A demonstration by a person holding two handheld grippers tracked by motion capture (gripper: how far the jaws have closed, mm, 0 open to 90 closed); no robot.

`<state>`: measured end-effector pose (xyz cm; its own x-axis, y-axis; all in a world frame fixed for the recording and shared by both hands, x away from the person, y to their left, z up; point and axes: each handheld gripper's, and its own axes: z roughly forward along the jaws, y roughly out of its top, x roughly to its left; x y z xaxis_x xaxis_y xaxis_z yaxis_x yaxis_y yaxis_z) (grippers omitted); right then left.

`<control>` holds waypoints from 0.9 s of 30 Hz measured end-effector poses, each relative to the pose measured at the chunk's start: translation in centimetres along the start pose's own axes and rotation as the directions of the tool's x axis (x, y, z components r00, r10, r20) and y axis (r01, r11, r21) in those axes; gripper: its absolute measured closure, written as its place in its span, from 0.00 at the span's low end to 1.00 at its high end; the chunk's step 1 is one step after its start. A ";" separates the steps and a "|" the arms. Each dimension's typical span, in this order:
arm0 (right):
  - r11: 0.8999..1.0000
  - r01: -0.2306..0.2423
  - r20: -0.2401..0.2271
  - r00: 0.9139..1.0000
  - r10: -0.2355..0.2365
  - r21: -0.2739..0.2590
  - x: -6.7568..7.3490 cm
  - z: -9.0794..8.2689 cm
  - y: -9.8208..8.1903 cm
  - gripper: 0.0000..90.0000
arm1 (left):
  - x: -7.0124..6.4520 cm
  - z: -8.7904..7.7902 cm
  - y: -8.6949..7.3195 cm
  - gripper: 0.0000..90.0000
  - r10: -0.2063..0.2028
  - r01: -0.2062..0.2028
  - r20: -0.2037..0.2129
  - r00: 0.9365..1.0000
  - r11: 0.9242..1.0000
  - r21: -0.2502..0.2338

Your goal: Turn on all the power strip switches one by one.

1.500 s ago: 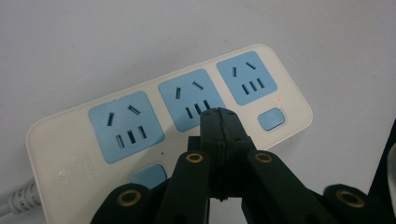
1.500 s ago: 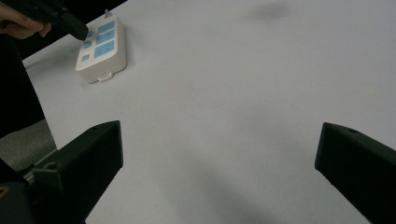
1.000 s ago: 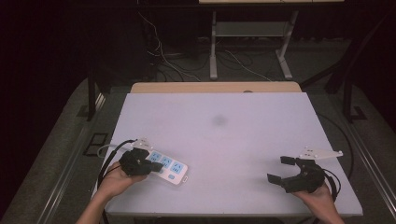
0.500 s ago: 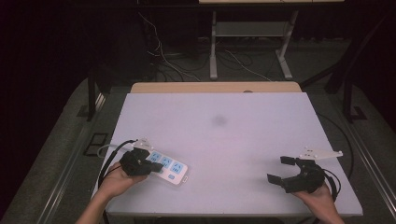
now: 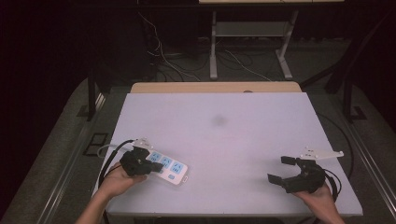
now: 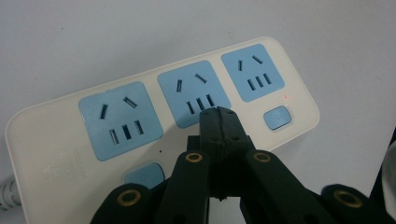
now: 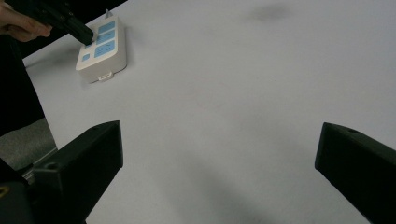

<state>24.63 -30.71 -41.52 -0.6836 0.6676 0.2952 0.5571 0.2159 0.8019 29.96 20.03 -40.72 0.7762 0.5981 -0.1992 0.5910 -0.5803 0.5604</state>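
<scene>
A white power strip with three blue sockets lies near the front left of the white table. My left gripper is shut with nothing between its jaws. In the left gripper view its joined tips sit over the lower edge of the middle socket on the power strip; I cannot tell whether they touch it. My right gripper rests at the front right, jaws wide open and empty. The right gripper view shows this gripper over bare table, with the power strip and the left gripper far off.
The strip's white cord runs off the table's left edge. It has two blue switch buttons. A dark smudge marks the table's middle. A wooden board lines the far edge, with a stand's legs and floor cables beyond.
</scene>
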 end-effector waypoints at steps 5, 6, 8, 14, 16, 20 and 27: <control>1.000 -0.001 0.001 1.000 0.001 0.001 -0.1 0.0 0.0 0.01 | -0.5 0.0 0.0 1.00 0.024 -0.024 -0.030 0.999 1.000 0.003; 1.000 -0.001 0.002 1.000 0.001 0.001 -0.1 0.0 0.0 0.01 | -0.6 0.0 0.0 1.00 0.033 -0.033 -0.039 0.999 0.999 0.003; 1.000 -0.002 0.002 1.000 0.002 0.003 -0.2 0.1 0.0 0.01 | -0.6 0.0 0.0 1.00 0.028 -0.028 -0.040 0.999 1.000 0.001; 1.000 -0.001 0.002 1.000 0.001 0.004 -0.2 0.0 -0.1 0.01 | -0.7 0.0 0.0 1.00 0.030 -0.030 -0.043 0.999 1.000 -0.002; 1.000 -0.005 0.003 1.000 0.005 0.003 -0.2 0.0 0.0 0.01 | -0.8 0.0 0.0 1.00 0.038 -0.038 -0.050 0.998 0.999 -0.003; 1.000 -0.005 0.004 1.000 0.005 0.003 -0.2 0.0 -0.1 0.01 | -1.2 -0.2 0.0 1.00 0.064 -0.064 -0.068 0.996 0.998 -0.001; 1.000 -0.007 -0.001 1.000 0.007 0.007 -0.2 0.1 -0.1 0.01 | -1.8 -0.3 0.0 0.99 0.095 -0.096 -0.069 0.993 0.995 0.000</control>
<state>24.78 -30.78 -41.67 -0.6797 0.6687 0.3013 0.5655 0.2162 0.7959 28.49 19.15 -40.15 0.8121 0.5767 -0.0890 0.5140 -0.6347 0.5770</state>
